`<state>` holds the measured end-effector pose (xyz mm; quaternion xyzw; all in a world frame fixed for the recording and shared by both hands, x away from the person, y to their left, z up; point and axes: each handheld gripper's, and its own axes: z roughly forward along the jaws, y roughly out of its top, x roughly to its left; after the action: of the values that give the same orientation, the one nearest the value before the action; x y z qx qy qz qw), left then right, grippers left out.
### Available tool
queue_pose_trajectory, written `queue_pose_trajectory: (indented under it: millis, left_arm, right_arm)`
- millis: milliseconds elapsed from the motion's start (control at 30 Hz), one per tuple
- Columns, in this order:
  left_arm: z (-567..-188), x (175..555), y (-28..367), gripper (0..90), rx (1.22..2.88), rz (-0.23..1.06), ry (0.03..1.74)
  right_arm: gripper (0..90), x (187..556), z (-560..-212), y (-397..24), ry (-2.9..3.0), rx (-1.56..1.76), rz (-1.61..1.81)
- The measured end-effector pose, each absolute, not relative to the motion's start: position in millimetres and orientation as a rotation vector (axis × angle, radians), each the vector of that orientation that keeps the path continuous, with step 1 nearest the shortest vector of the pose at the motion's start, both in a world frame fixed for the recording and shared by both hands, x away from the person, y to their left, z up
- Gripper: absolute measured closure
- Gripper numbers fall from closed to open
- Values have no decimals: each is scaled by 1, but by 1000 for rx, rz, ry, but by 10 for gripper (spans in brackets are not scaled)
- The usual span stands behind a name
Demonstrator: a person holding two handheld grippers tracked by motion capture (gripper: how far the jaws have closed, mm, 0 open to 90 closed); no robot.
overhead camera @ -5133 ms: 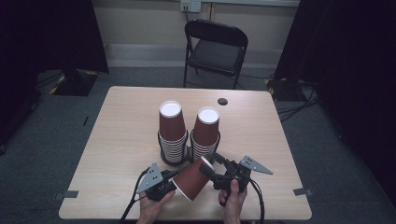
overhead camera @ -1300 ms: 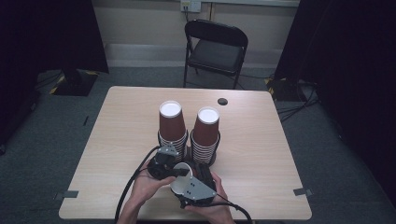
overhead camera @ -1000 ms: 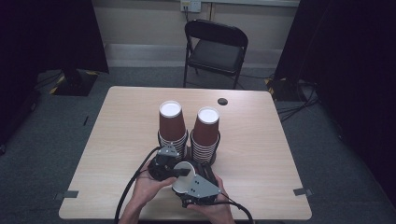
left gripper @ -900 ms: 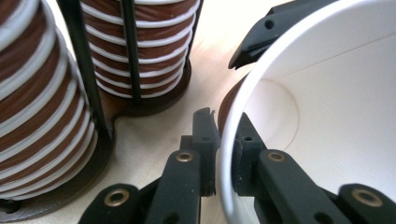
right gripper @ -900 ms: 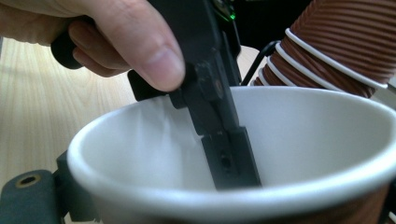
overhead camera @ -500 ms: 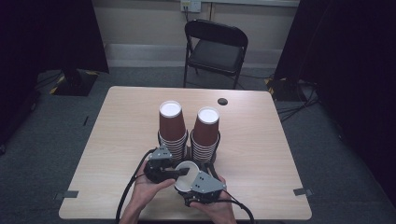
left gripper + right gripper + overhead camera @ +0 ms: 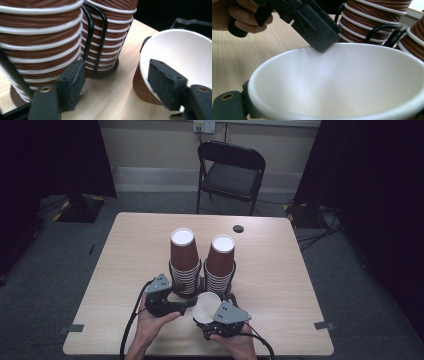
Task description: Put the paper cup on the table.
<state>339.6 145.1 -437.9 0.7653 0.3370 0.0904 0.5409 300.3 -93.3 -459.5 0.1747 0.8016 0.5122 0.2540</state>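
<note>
Cup [image 7: 206, 306] pinched by right tongs [image 7: 216, 321], left tongs [image 7: 192, 303] just spreading, one pad inside rim

A light wood-grain table [image 7: 125, 260] stands on grey carpet. Two tall stacks of brown paper cups [image 7: 184, 262] [image 7: 220, 265] stand side by side near its middle, each in a black wire holder (the holders' round bases rest on the tabletop). A small dark round object [image 7: 238, 228] lies near the far edge, well apart from the stacks.
</note>
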Motion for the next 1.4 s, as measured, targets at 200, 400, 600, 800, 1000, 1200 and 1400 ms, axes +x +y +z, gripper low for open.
queue_pose_trajectory:
  millis: [200,400,600,800,1000,1200,1400]
  left_arm:
    - [-438,335,153,206,1769,266,825]
    - [-440,335,160,168,1760,300,856]
    - [-445,332,161,157,1765,332,847]
    - [-452,329,167,158,1742,379,872]
    - [-462,325,176,156,1697,435,899]
    - [-474,320,182,156,1665,505,911]
    - [-484,317,186,156,1661,526,933]
  right_arm:
    - [91,302,-461,-100,2156,512,1405]
    - [90,303,-461,-109,2132,561,1461]
    - [91,304,-458,-115,2110,595,1513]
    - [91,307,-455,-122,2076,640,1582]
    - [90,311,-455,-133,2043,692,1607]
    - [91,314,-452,-145,1983,737,1637]
    - [90,319,-450,-156,1927,778,1637]
